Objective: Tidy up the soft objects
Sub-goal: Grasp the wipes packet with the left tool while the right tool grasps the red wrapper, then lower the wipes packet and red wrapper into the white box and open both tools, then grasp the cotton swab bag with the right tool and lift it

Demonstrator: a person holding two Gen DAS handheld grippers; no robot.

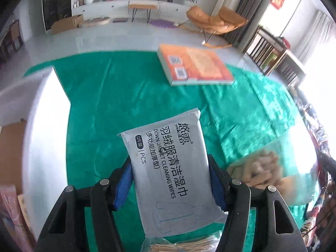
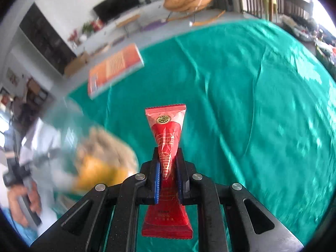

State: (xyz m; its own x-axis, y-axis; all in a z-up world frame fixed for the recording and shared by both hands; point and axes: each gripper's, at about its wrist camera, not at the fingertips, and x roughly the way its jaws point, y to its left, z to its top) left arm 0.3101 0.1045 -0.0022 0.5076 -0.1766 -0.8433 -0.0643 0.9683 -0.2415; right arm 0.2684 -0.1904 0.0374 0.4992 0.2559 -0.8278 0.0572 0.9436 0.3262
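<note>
Clamped between the left gripper's (image 1: 171, 180) blue-padded fingers (image 1: 122, 183), a grey wipes pack (image 1: 168, 168) hangs above the green-draped surface (image 1: 117, 96). Squeezed narrow at its middle, a red sachet (image 2: 168, 163) sits pinched in the right gripper (image 2: 168, 180), with an orange book (image 1: 195, 65) lying farther back.

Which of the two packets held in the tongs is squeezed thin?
The red sachet in the right tongs; the grey wipes pack stays flat and wide.
</note>
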